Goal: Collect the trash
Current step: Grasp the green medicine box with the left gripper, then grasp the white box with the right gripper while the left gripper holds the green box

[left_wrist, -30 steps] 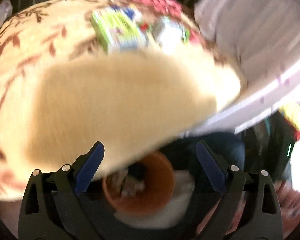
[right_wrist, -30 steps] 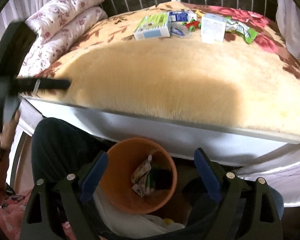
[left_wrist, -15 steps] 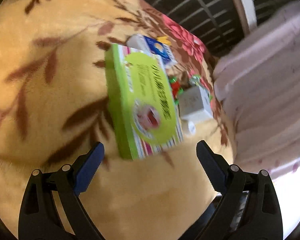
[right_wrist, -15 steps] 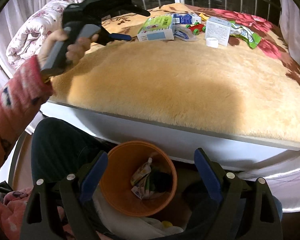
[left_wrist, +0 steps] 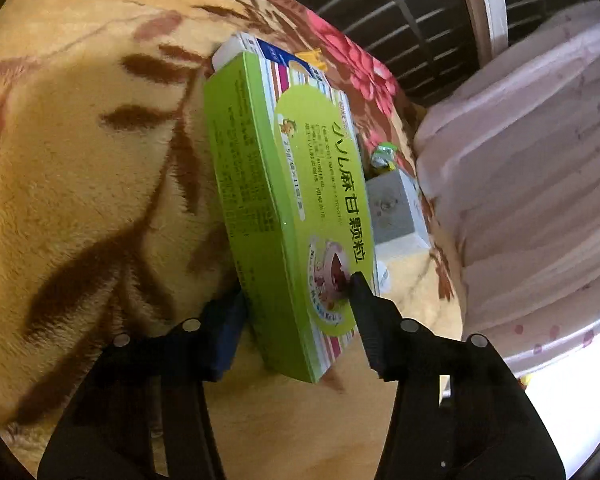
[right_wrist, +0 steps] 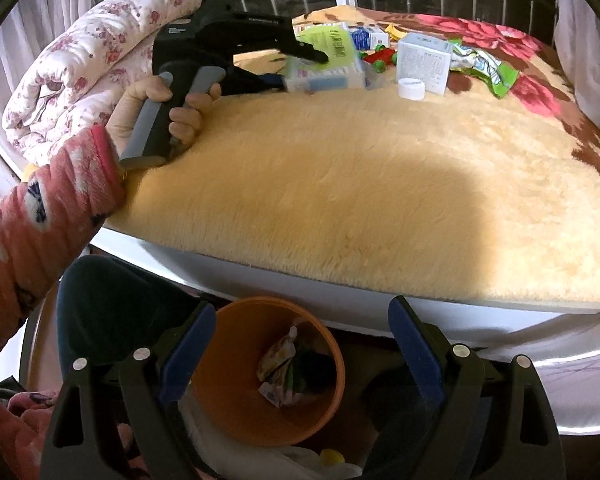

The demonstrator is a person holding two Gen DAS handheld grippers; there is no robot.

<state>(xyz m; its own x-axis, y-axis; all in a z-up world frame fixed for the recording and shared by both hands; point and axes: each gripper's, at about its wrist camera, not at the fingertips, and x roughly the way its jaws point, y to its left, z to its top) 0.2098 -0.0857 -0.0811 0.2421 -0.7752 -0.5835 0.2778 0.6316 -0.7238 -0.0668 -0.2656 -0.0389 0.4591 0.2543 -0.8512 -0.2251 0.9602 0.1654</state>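
Left wrist view: green box (left_wrist: 296, 208) hides most of the blue-white carton (left_wrist: 236, 46) behind it; only a top corner shows. Grey box (left_wrist: 392, 212) is partly covered by the green box's right edge. Small print on the green box's side is too fine to read. Left gripper (left_wrist: 296, 300): its left finger (left_wrist: 224, 336) passes under the box, contact point hidden.

Right wrist view: bin (right_wrist: 236, 400) is partly blocked by the right gripper (right_wrist: 300, 348). Wrappers (right_wrist: 280, 364) inside cannot be identified. Blanket (right_wrist: 380, 200) runs off the right edge. Red-green items (right_wrist: 380, 56) are too small to tell.
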